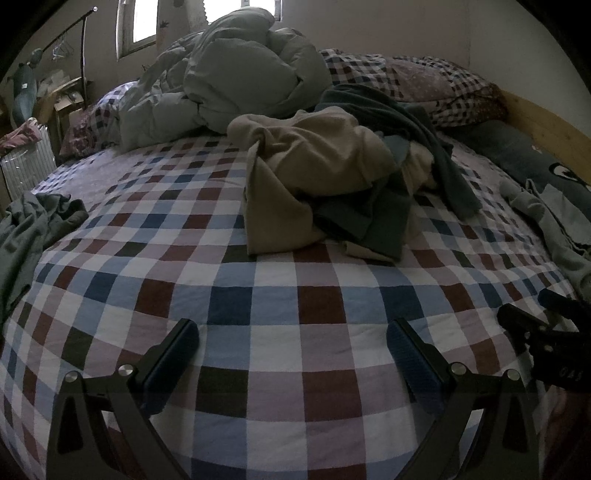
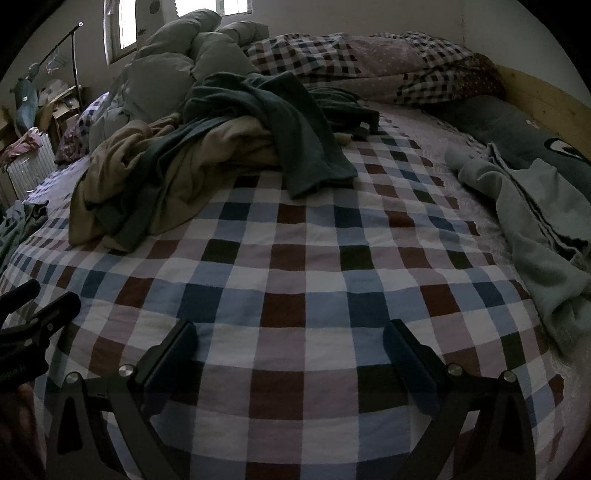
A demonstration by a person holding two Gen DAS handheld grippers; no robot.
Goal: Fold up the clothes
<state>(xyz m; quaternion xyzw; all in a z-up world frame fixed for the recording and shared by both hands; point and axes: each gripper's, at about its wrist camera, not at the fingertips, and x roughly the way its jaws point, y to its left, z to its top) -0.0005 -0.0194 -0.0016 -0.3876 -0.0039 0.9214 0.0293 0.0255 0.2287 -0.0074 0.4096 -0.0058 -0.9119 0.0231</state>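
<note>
Checked bedsheet (image 1: 258, 302) in blue, maroon and white fills the left wrist view; the left gripper (image 1: 291, 332) hangs over it, jaws spread and empty. The heap of clothes (image 1: 325, 177) lies mid-bed, before a grey-green duvet (image 1: 240, 74) and window (image 1: 142, 18).

From the right wrist, the right gripper (image 2: 290, 334) is likewise spread wide, the heap up-left, a pale garment (image 2: 535, 236) at right beside the wooden bed frame (image 2: 546, 99).
</note>
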